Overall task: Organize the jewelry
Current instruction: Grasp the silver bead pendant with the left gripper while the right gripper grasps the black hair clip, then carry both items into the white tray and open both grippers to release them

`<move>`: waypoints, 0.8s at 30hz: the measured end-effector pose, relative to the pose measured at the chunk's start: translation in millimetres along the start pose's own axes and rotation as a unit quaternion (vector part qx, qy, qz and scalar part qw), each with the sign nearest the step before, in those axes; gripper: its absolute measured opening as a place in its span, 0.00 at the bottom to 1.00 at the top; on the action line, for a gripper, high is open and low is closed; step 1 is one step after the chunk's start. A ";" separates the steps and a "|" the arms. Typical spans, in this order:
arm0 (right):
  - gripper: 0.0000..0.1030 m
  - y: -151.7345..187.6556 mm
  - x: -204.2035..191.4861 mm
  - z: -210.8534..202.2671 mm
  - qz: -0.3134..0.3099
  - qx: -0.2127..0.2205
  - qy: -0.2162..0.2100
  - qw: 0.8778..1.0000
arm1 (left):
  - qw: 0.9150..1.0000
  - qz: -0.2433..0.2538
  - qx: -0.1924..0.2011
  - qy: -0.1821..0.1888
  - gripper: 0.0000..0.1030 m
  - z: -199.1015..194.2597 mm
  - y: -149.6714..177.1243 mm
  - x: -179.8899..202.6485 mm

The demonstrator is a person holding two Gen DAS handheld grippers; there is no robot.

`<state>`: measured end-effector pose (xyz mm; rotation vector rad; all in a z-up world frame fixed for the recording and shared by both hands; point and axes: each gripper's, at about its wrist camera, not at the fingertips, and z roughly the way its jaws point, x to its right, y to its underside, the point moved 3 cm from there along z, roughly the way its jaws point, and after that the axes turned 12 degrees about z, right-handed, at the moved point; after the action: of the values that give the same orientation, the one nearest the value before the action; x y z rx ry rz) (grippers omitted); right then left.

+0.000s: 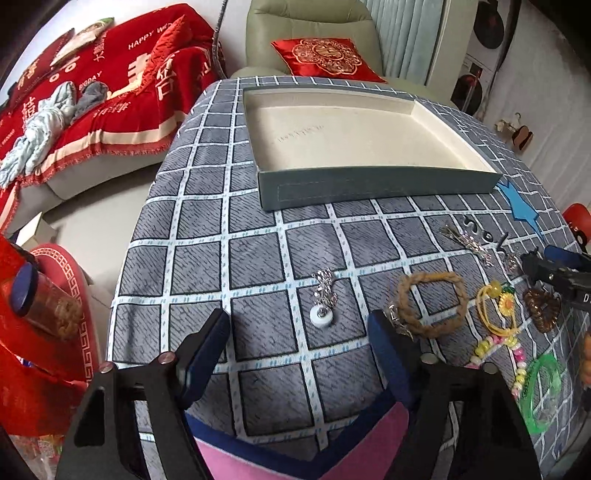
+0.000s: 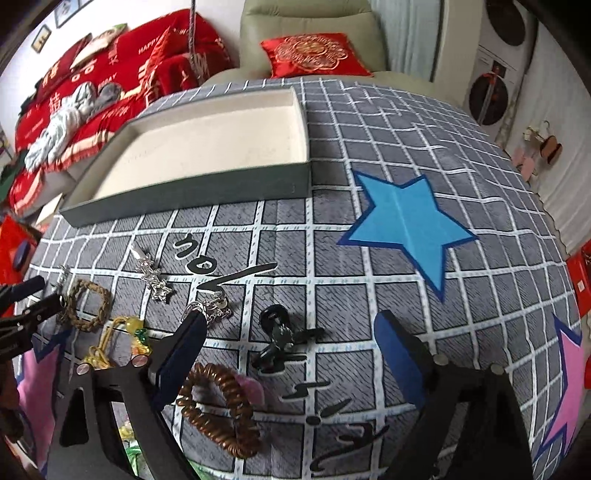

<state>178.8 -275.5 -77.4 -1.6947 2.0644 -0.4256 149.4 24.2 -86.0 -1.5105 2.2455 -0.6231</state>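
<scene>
An empty grey-green tray with a cream lining (image 1: 369, 184) (image 2: 192, 199) sits at the far side of the checked tablecloth. My left gripper (image 1: 299, 332) is open just above a silver chain with a white ring pendant (image 1: 323, 299). A braided brown bracelet (image 1: 430, 304), a yellow sunflower cord (image 1: 498, 306) and a brown coil hair tie (image 1: 543, 306) lie to its right. My right gripper (image 2: 291, 343) is open over a small black hair clip (image 2: 280, 339). The brown coil hair tie (image 2: 221, 410) lies by its left finger.
Silver chains (image 2: 153, 277) (image 1: 469, 240), a beaded bracelet (image 1: 498, 350) and a green bangle (image 1: 543, 391) lie scattered on the cloth. A blue star patch (image 2: 406, 225) lies right of the tray. A red-covered sofa (image 1: 92, 103) and armchair (image 1: 314, 33) stand beyond the table.
</scene>
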 end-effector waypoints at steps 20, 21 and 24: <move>0.39 -7.5 -9.3 -29.0 0.014 0.009 -0.040 0.999 | 0.997 0.003 0.045 0.063 0.27 -33.5 -14.1 9.3; 0.39 -10.7 -9.9 -32.3 0.013 0.011 -0.044 0.999 | 0.997 0.004 0.051 0.063 0.27 -39.5 -18.1 9.3; 0.39 -23.9 -15.0 -44.5 0.015 0.018 -0.062 0.998 | 0.995 0.007 0.068 0.066 0.27 -57.4 -31.4 10.4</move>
<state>178.6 -267.3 -25.4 -1.6244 1.9783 -0.3371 139.7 13.2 -21.3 -1.4236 2.2569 -0.8759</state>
